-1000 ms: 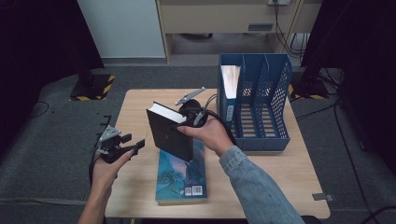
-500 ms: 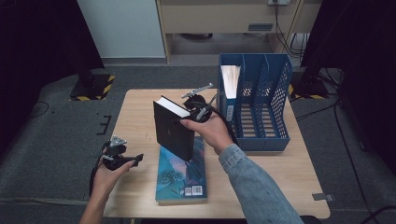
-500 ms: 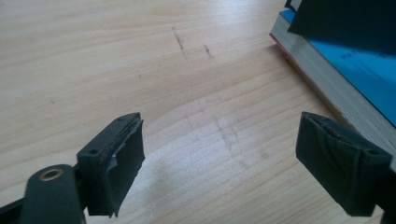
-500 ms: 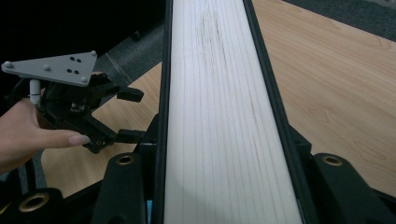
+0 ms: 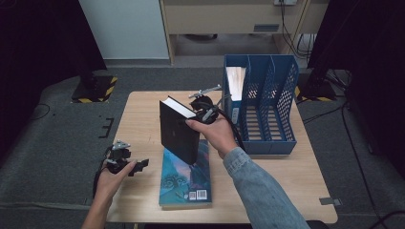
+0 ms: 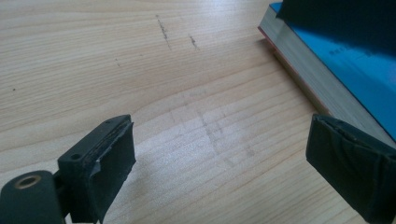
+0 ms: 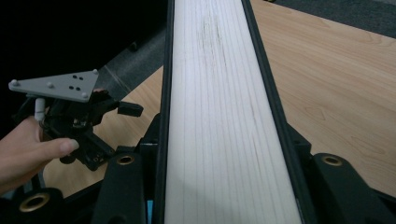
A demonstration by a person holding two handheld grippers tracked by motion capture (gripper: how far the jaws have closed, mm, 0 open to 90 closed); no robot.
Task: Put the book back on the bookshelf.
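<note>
A black hardcover book (image 5: 179,131) stands tilted on end above the table, its white page edge (image 7: 215,116) running between the jaws of my right gripper (image 5: 204,113), which is shut on it. Under it a blue-covered book (image 5: 184,183) lies flat near the front edge. My left gripper (image 5: 137,166) hovers low over the table's front left corner, left of the blue book (image 6: 345,65). Its jaws have just been opening and stand wide with only bare wood between the pads (image 6: 112,163). It also appears beyond the black book as the left gripper (image 7: 88,121).
A blue mesh file rack (image 5: 267,109) with three compartments stands at the table's right; a white-paged item sits in its left compartment (image 5: 236,81). The wooden table (image 5: 143,109) is bounded by grey carpet. Cables trail from both grippers.
My left gripper has sunk toward the front left corner and its jaws have spread. The black book has turned more upright in the right gripper and shifted slightly right.
</note>
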